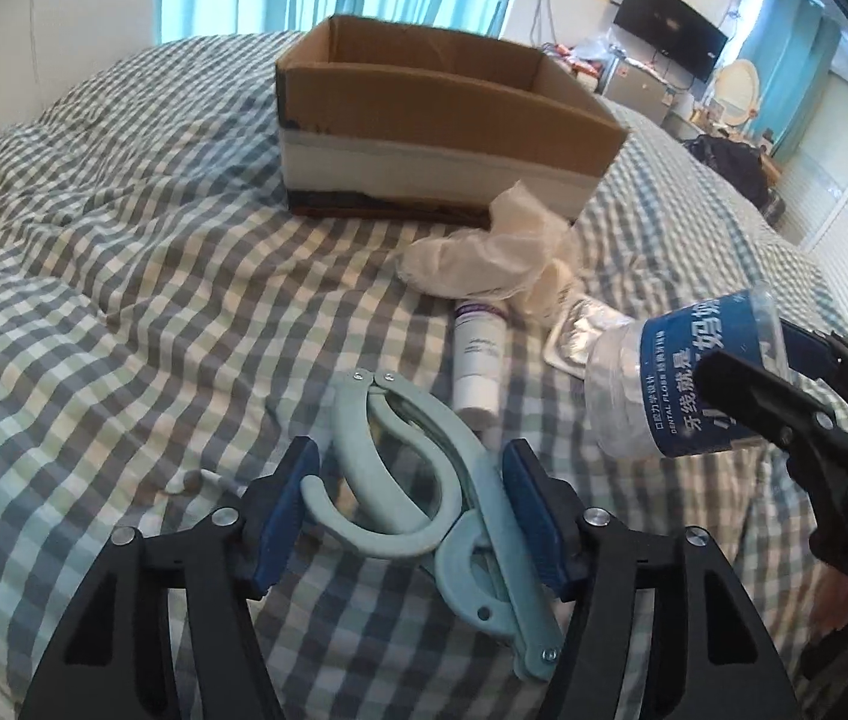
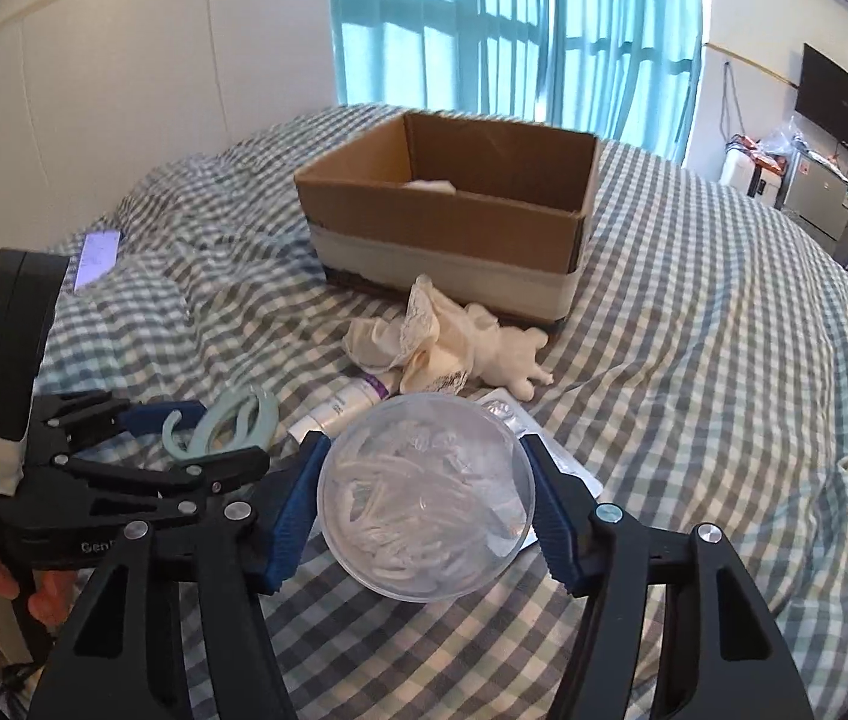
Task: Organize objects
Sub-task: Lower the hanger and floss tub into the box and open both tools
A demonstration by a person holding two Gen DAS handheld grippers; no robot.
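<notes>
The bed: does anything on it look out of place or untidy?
Yes. Crumpled white gloves lie loose against the cardboard box instead of inside it. A white tube lies on its side partly under them, with a foil pack beside it. Nothing looks spilled or broken.

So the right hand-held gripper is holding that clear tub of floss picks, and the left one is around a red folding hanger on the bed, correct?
Nearly. The folding hanger is pale blue-green, not red, as the left wrist view shows. The rest holds: the right hand-held gripper holds the clear tub of floss picks, and the left hand-held gripper sits around the hanger on the bed.
</notes>
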